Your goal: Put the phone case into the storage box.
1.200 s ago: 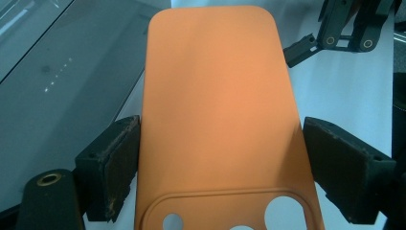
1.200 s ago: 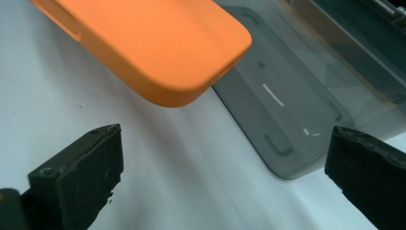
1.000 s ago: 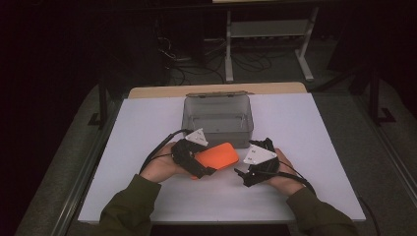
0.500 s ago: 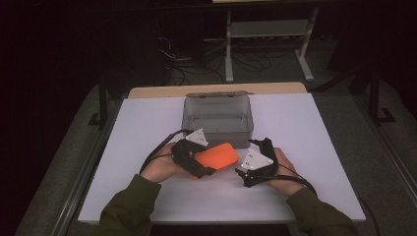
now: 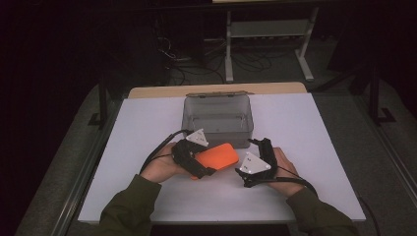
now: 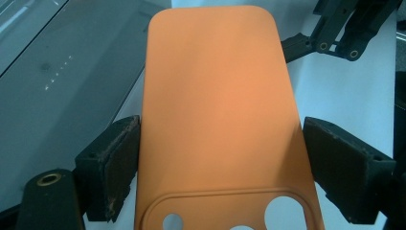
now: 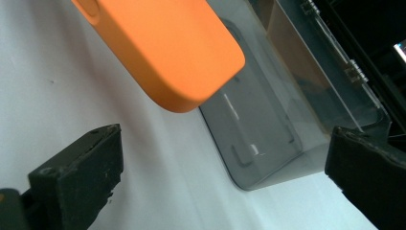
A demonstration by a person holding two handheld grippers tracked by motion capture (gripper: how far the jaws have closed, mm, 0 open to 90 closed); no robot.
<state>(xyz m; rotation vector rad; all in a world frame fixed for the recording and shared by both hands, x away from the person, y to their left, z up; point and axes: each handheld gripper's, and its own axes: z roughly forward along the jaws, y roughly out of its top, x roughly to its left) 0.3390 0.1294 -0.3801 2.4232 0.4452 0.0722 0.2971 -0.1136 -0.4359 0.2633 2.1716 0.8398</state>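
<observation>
Grey box point(image 5: 218, 119) at 12 o'clock — nothing inside. Left hand-held gripper point(image 5: 200, 164) clamps orange phone case point(image 5: 216, 156) by its edges; right hand-held gripper point(image 5: 252, 158) released, at 3 o'clock of it — bare desk point(image 5: 314, 147) beyond.

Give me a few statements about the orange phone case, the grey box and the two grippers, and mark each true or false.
1. The left gripper holds the orange phone case by its edges. True.
2. The right gripper is clamped on the case. False: its jaws stand open and empty.
3. The grey box holds a phone. False: nothing shows inside it.
4. The case is held in front of the box, not in it. True.
5. The table is white. True.
</observation>
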